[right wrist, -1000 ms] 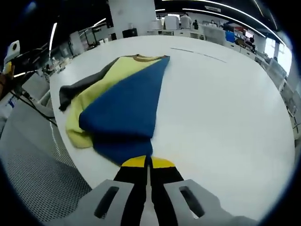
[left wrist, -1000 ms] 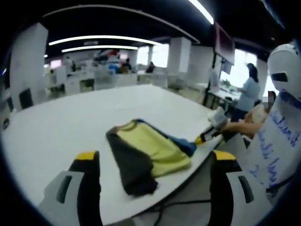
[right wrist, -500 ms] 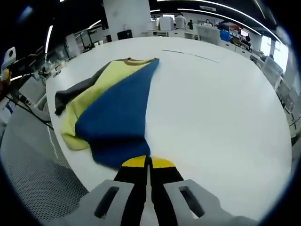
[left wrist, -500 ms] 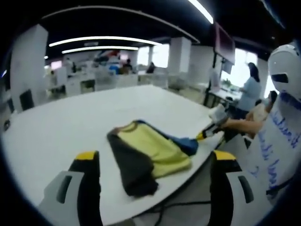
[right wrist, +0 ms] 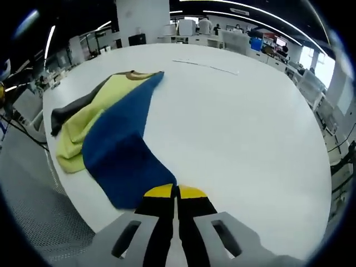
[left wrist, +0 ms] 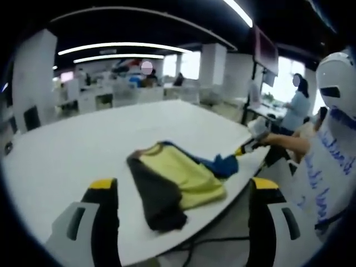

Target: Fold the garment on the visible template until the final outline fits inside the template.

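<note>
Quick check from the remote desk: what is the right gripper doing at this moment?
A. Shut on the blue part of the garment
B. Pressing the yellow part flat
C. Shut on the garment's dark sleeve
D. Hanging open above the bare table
A: in the right gripper view the right gripper has its jaws together, with the blue part of the garment running right down into its yellow tips.

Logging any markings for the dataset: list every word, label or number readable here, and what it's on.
Blue handwriting on the white sheet at the left gripper view's edge: too blurred to read.
Garment, table, grippers: no text visible.
</note>
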